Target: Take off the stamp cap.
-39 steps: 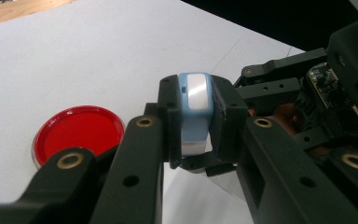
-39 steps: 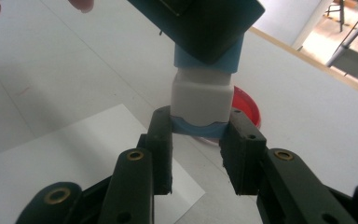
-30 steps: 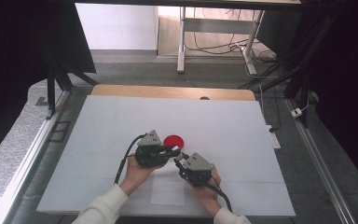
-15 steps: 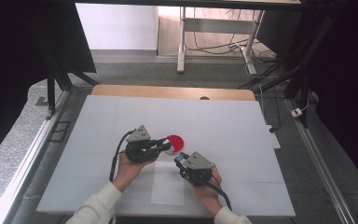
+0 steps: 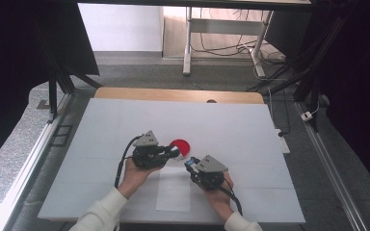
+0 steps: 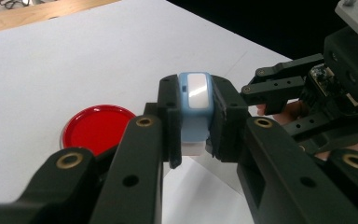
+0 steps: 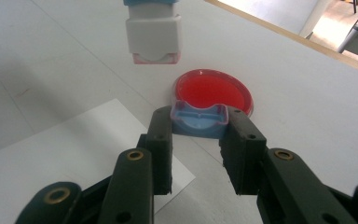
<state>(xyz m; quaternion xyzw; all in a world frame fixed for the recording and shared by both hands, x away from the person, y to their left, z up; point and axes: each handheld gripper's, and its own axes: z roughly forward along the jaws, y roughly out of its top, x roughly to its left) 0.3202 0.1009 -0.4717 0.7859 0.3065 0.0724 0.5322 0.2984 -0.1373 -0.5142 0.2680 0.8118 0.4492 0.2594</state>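
Observation:
My left gripper (image 6: 193, 119) is shut on a small light-blue and white block (image 6: 193, 100), held above the white table. The high view has this left gripper (image 5: 175, 152) just left of a red round dish (image 5: 181, 146). My right gripper (image 7: 199, 127) is shut on a small blue cap (image 7: 199, 119), its hollow side up, in front of the red dish (image 7: 214, 89). The block (image 7: 153, 30) hangs close above and ahead of the cap, not touching it. From above, the right gripper (image 5: 190, 164) points up-left toward the left one.
A white sheet of paper (image 5: 175, 190) lies on the white table top (image 5: 250, 130) under and in front of the grippers. A wooden strip (image 5: 178, 94) runs along the table's far edge. Black frame posts and cables stand beyond it.
A second ago the two grippers stood tip to tip near the red dish. The left one then drew slightly left, and a small gap now shows between block and cap.

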